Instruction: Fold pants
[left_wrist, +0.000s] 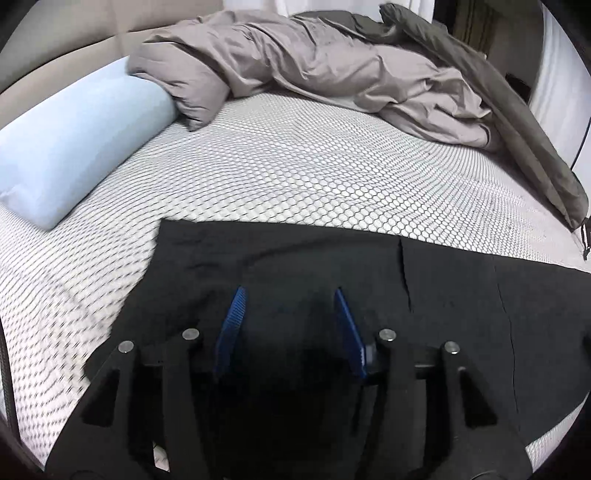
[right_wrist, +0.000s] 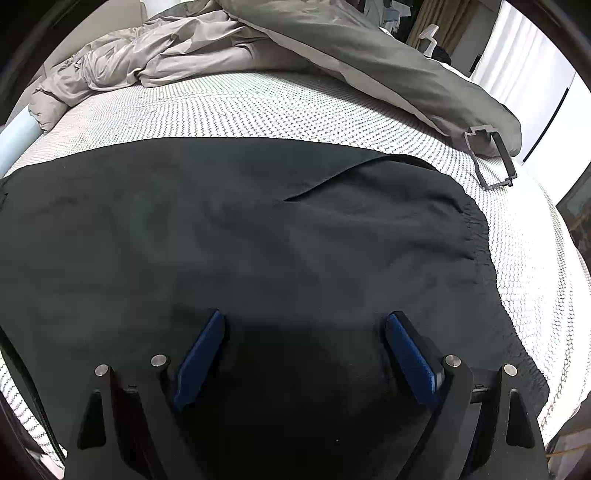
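Observation:
Black pants (right_wrist: 258, 229) lie flat across the near part of a bed, with the elastic waistband at the right end (right_wrist: 476, 236). In the left wrist view the leg end of the pants (left_wrist: 295, 258) spreads under my left gripper (left_wrist: 288, 295), which is open and empty with its blue pads just above the cloth. My right gripper (right_wrist: 304, 317) is open wide and empty, hovering over the waist part of the pants. Neither gripper holds the fabric.
The mattress (left_wrist: 295, 166) has a white cover with a dark honeycomb pattern. A light blue pillow (left_wrist: 74, 147) lies at the left. A crumpled grey duvet (left_wrist: 314, 70) is piled along the far side. A grey metal frame (right_wrist: 491, 158) lies near the right edge.

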